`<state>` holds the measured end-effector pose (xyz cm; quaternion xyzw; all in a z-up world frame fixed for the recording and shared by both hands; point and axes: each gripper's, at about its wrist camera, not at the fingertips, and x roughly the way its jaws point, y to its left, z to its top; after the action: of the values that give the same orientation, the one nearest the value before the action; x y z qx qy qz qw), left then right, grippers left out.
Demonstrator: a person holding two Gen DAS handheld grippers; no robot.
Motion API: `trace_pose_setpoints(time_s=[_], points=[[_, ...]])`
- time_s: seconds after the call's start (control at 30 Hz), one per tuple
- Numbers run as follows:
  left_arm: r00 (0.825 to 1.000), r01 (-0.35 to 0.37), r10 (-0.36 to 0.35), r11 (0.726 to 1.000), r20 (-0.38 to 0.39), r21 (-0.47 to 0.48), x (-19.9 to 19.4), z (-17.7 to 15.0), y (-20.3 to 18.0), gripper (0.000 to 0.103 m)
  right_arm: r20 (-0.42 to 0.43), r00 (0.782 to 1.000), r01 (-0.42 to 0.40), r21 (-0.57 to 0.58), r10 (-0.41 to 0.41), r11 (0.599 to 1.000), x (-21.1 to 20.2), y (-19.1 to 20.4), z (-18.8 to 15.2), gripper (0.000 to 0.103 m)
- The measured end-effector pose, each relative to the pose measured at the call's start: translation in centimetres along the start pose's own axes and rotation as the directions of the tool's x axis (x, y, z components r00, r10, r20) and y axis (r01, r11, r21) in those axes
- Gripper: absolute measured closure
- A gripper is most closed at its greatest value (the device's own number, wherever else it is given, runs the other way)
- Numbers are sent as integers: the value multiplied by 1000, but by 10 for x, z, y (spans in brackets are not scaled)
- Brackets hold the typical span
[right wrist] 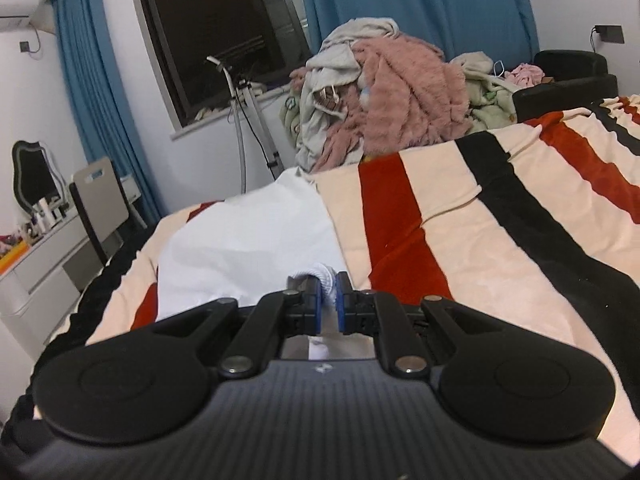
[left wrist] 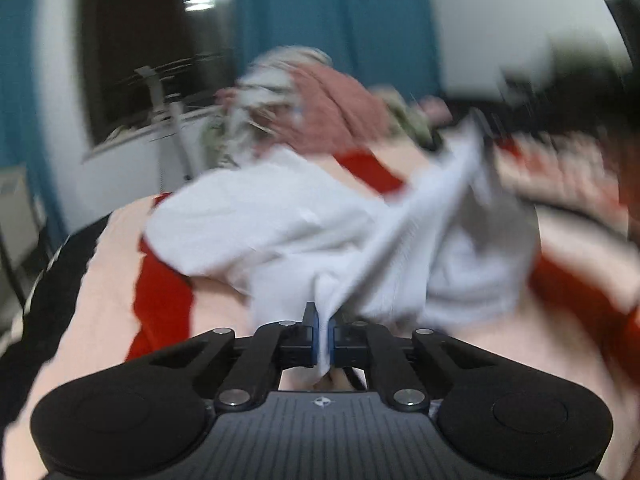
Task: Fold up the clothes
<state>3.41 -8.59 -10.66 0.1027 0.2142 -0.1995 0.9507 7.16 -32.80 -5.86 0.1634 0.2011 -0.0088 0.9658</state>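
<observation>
A white garment [left wrist: 256, 224] lies spread on a striped bed blanket [left wrist: 112, 280]. My left gripper [left wrist: 323, 332] is shut on a bunched edge of it, and a taut fold rises from the jaws toward the upper right. That view is blurred by motion. In the right wrist view the same white garment [right wrist: 244, 240] stretches away to the left over the blanket [right wrist: 500, 240]. My right gripper [right wrist: 328, 292] is shut on its ribbed hem, with a strip of cloth hanging down between the fingers.
A heap of unfolded clothes [right wrist: 384, 92], pink and grey, sits at the far end of the bed. A dark window [right wrist: 216, 40] and blue curtains [right wrist: 420, 4] stand behind. A white dresser [right wrist: 44, 256] and chair [right wrist: 100, 204] are left of the bed. A black sofa [right wrist: 568, 76] is at far right.
</observation>
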Motion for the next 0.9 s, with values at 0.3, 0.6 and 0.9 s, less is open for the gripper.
trace_pose_setpoints(time_s=[0.3, 0.6, 0.9], points=[[963, 210, -121, 895, 239, -393, -92, 37, 83, 100, -27, 996, -84, -114, 82, 990, -16, 25, -8, 92], [988, 152, -147, 873, 47, -464, -38, 66, 139, 99, -110, 959, -263, -9, 261, 965, -27, 34, -15, 92], [964, 87, -205, 847, -170, -524, 105, 43, 158, 79, -169, 906, -341, 250, 388, 906, 13, 9, -26, 92]])
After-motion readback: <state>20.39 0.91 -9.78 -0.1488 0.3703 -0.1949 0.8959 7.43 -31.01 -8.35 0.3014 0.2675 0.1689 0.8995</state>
